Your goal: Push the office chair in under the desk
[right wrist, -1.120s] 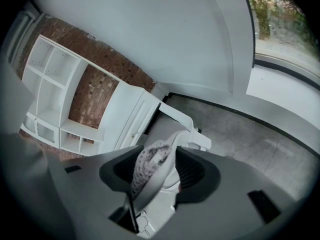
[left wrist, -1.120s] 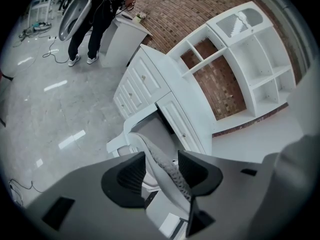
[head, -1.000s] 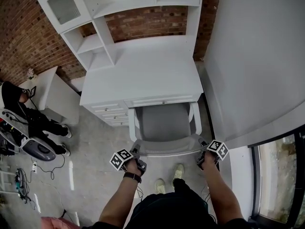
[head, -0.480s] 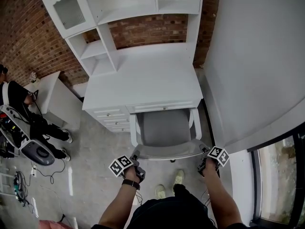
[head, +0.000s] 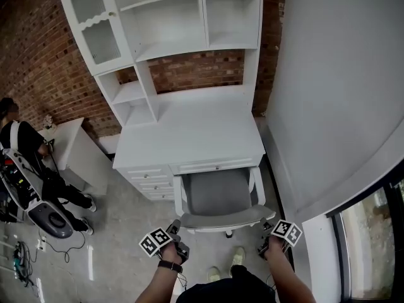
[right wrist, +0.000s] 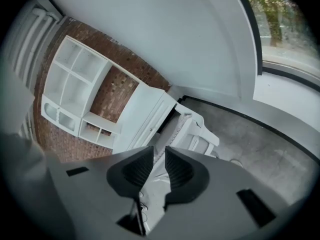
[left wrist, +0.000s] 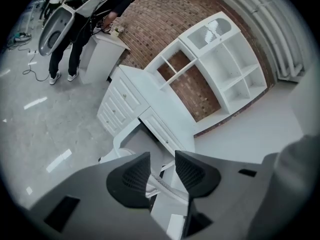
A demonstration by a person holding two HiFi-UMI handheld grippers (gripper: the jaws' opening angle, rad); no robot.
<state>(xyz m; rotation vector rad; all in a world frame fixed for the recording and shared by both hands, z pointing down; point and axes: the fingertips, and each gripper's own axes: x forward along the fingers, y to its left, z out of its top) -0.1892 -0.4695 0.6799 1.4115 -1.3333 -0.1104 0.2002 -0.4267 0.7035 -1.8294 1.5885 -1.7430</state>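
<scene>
The white office chair (head: 218, 194) with a grey seat stands tucked in, its seat front under the white desk (head: 202, 131). Only its backrest (head: 221, 218) and armrests stick out. My left gripper (head: 175, 227) hovers just behind the backrest's left corner and my right gripper (head: 266, 230) just behind the right corner. In the left gripper view the jaws (left wrist: 161, 173) are closing, and the backrest's edge (left wrist: 159, 185) shows through the gap without the pads pressing on it. The right gripper's jaws (right wrist: 159, 169) are closing to a narrow slit with nothing in it; the chair (right wrist: 192, 131) lies beyond.
A tall white hutch (head: 170, 17) with shelves rises on the desk against the brick wall. A white wall (head: 334, 74) runs close along the right, with a window (head: 372, 245) low down. A small white cabinet (head: 76, 147), a person (head: 25, 150) and floor cables (head: 22, 257) are on the left.
The view has drawn back from the desk, and more of the hutch shows. Both grippers have come back a little from the backrest corners. The chair sits slightly deeper under the desk.
</scene>
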